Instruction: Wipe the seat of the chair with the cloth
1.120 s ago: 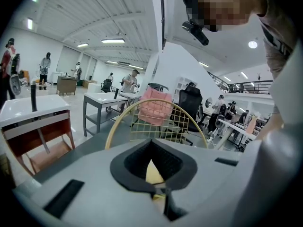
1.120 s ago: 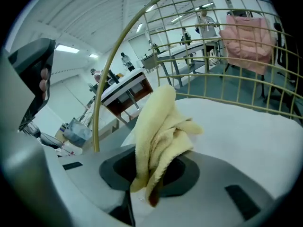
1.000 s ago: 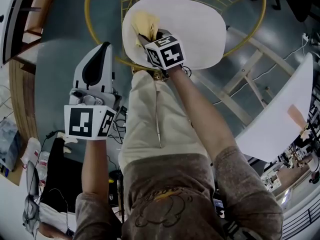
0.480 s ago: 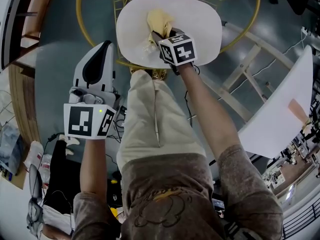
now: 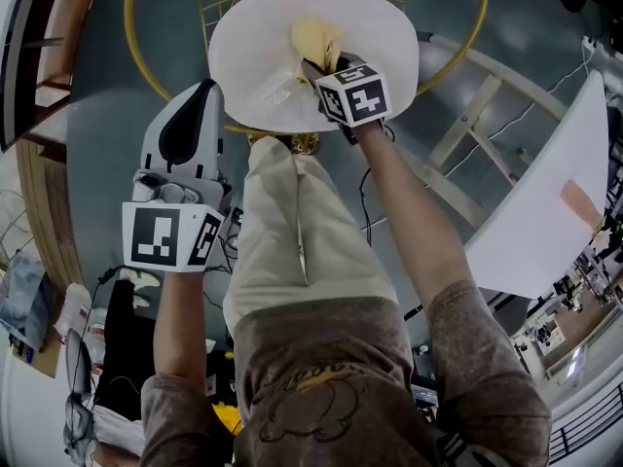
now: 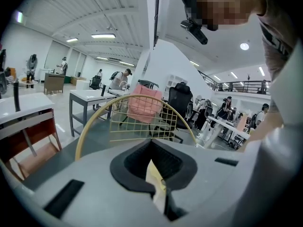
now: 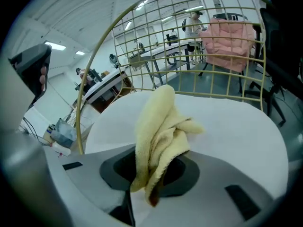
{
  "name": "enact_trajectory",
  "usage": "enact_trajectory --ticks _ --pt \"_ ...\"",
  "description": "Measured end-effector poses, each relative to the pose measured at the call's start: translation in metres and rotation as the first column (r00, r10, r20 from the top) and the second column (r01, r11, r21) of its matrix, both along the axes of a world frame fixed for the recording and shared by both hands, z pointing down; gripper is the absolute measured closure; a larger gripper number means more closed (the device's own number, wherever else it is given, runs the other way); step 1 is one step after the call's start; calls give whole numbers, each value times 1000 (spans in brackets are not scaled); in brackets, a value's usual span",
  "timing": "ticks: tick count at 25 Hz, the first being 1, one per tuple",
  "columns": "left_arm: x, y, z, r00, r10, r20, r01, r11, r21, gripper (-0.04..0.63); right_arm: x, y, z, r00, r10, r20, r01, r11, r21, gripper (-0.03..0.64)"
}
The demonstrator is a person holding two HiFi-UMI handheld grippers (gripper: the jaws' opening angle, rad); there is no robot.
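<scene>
The white chair seat lies at the top of the head view, ringed by the yellow wire frame. A pale yellow cloth rests bunched near the seat's middle, and my right gripper is shut on it. In the right gripper view the cloth hangs out of the jaws over the seat, with the wire back behind. My left gripper hovers left of the seat over the floor, shut on nothing. The left gripper faces the wire back.
A leg in beige trousers stands just before the seat. A white table and pale wooden struts lie to the right. Cables trail on the floor. Wooden shelving borders the left. Desks and people fill the background.
My right gripper has dragged the cloth rightward, from the seat's left part to about its middle. The left gripper has stayed where it was.
</scene>
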State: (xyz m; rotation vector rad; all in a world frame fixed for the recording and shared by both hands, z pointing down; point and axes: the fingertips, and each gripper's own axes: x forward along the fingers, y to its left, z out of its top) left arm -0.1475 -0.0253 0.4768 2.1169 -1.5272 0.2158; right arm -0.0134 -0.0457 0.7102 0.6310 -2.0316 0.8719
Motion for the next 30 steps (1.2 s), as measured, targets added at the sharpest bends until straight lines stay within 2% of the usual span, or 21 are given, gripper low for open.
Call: enact_trajectory --ticks 4,10,15,23,30 --pt "11 -5 -1 1000 30 2 -30 1000 5 588 19 -3 0 1000 21 -15 -21 1000 -2 505" --pt "26 -12 -4 998 58 -6 -58 998 13 587 70 -8 4 992 94 -84 -95 995 -6 505" --pt "35 -13 -9 997 79 -7 -79 997 16 587 103 -8 -2 984 111 -136 -110 994 17 505" --pt "45 -13 -21 995 101 -10 -101 995 25 587 150 -7 -16 970 160 -185 -159 987 20 505" --pt "49 -14 -34 994 113 -11 -113 993 39 588 179 -19 -36 948 249 -197 -242 969 59 505"
